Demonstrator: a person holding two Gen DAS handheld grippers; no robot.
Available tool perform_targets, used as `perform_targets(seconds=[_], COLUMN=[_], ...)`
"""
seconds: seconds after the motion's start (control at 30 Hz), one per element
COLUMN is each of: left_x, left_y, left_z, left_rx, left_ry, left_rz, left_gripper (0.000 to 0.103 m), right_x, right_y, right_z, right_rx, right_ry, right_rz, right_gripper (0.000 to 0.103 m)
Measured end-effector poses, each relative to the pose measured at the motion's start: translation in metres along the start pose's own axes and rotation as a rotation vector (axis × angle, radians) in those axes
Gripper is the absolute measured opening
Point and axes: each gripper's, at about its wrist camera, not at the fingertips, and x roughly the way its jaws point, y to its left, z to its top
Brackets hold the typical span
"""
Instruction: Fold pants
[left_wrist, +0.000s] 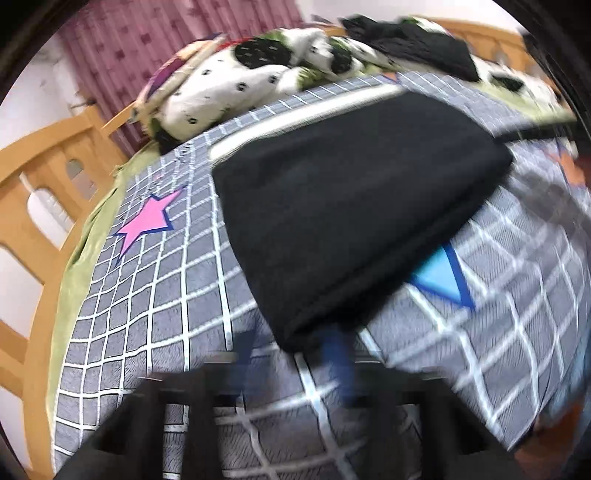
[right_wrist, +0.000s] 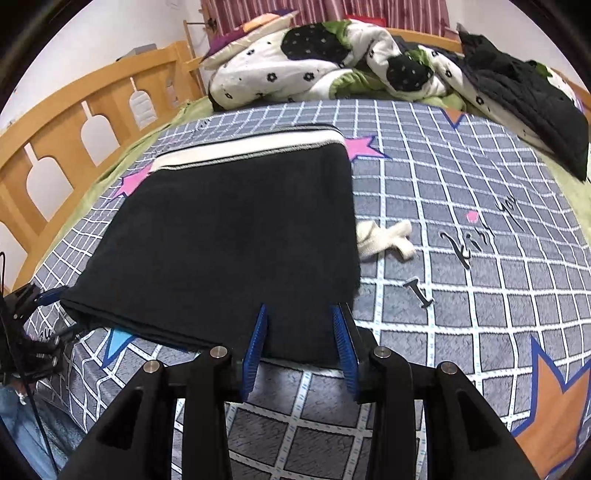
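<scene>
The black pants (right_wrist: 236, 236) lie folded into a flat rectangle on the grey checked bedspread (right_wrist: 461, 295), white waistband (right_wrist: 251, 146) at the far end. A white drawstring (right_wrist: 388, 238) sticks out on their right. My right gripper (right_wrist: 301, 314) is open, its blue fingers (right_wrist: 256, 339) at the near edge of the pants with nothing between them. In the blurred left wrist view the pants (left_wrist: 347, 206) lie ahead. My left gripper (left_wrist: 291, 343) is open at their near corner, and it also shows in the right wrist view (right_wrist: 48, 295) at the pants' left corner.
A rumpled white, green and black quilt (right_wrist: 314, 62) and a black garment (right_wrist: 524, 99) lie at the far end of the bed. A wooden bed rail (right_wrist: 74, 114) runs along the left. Pink curtains (right_wrist: 332, 11) hang behind.
</scene>
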Motion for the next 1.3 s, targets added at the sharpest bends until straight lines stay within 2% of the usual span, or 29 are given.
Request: perform_targets(seconds=[0.07, 0.1, 0.13, 0.17, 0.2, 0.27, 0.33, 0.43, 0.5, 0.53, 0.57, 0.63, 0.67, 0.77, 0.8, 0.87, 0.9, 0.93, 1.0, 1.07, 1.13, 1.2, 1.3], left_x=[-0.011, -0.011, -0.002, 0.012, 0.019, 0.016, 0.009, 0.0, -0.016, -0.025, -0.033, -0.037, -0.033, -0.011, -0.002, 0.019, 0.024, 0.025, 0.022, 0.012, 0.004, 0.002, 0.01], left_y=[0.017, 0.023, 0.027, 0.028, 0.027, 0.02, 0.021, 0.031, 0.04, 0.041, 0.046, 0.05, 0.052, 0.05, 0.048, 0.037, 0.034, 0.032, 0.039, 0.049, 0.055, 0.056, 0.054], left_z=[0.004, 0.003, -0.001, -0.009, -0.016, -0.022, -0.025, -0.034, -0.034, -0.033, -0.03, -0.024, -0.017, 0.003, 0.005, 0.002, -0.002, -0.005, -0.004, 0.001, 0.01, 0.029, 0.06], left_rx=[-0.138, -0.185, -0.22, -0.234, -0.236, -0.21, -0.228, -0.281, -0.294, -0.304, -0.321, -0.346, -0.362, -0.395, -0.4, -0.399, -0.403, -0.41, -0.431, -0.471, -0.466, -0.429, -0.383], left_ry=[-0.061, -0.058, -0.013, 0.054, 0.084, 0.063, 0.057, 0.104, 0.055, 0.022, -0.023, -0.078, -0.085, -0.059, -0.032, 0.08, 0.103, 0.106, 0.118, 0.072, 0.021, -0.018, -0.037], left_rz=[-0.059, -0.081, -0.095, -0.102, -0.105, -0.084, -0.097, -0.116, -0.105, -0.114, -0.133, -0.149, -0.152, -0.185, -0.194, -0.204, -0.2, -0.219, -0.274, -0.297, -0.254, -0.203, -0.166], left_gripper=[0.014, 0.014, 0.013, 0.012, 0.012, 0.012, 0.014, 0.014, 0.015, 0.018, 0.029, 0.04, 0.04, 0.04, 0.04, 0.04, 0.041, 0.041, 0.04, 0.04, 0.04, 0.04, 0.04], right_x=[0.004, 0.007, 0.009, 0.009, 0.009, 0.011, 0.014, 0.008, -0.002, -0.01, -0.014, -0.025, -0.024, -0.005, 0.003, 0.021, 0.03, 0.031, 0.024, 0.011, -0.005, -0.018, -0.013], right_y=[0.003, 0.005, 0.006, 0.006, 0.007, 0.007, 0.008, 0.009, 0.005, 0.003, 0.003, -0.003, -0.007, -0.014, -0.011, -0.009, -0.008, -0.007, -0.005, -0.007, -0.012, -0.009, 0.008], right_z=[0.0, 0.0, 0.0, 0.0, -0.001, -0.002, -0.004, -0.003, 0.0, 0.002, 0.003, 0.005, 0.006, 0.006, 0.003, -0.006, -0.012, -0.016, -0.018, -0.013, -0.006, 0.01, 0.038], right_rx=[-0.011, -0.017, -0.018, -0.018, -0.018, -0.022, -0.037, -0.067, -0.064, -0.062, -0.062, -0.058, -0.041, -0.013, -0.02, -0.045, -0.059, -0.063, -0.086, -0.083, -0.038, -0.027, -0.069], right_ry=[0.006, 0.018, 0.023, 0.023, 0.022, 0.028, 0.042, 0.038, 0.007, -0.023, -0.045, -0.111, -0.121, -0.066, -0.039, 0.039, 0.086, 0.098, 0.09, 0.073, 0.024, -0.061, -0.136], right_rz=[-0.004, -0.015, -0.021, -0.021, -0.019, -0.013, -0.028, -0.031, -0.015, -0.004, -0.003, -0.006, -0.002, 0.002, -0.021, -0.056, -0.076, -0.08, -0.083, -0.07, -0.035, 0.002, -0.013], right_gripper=[0.037, 0.037, 0.037, 0.037, 0.037, 0.037, 0.037, 0.037, 0.037, 0.037, 0.037, 0.037, 0.037, 0.037, 0.037, 0.035, 0.035, 0.035, 0.035, 0.036, 0.036, 0.036, 0.036])
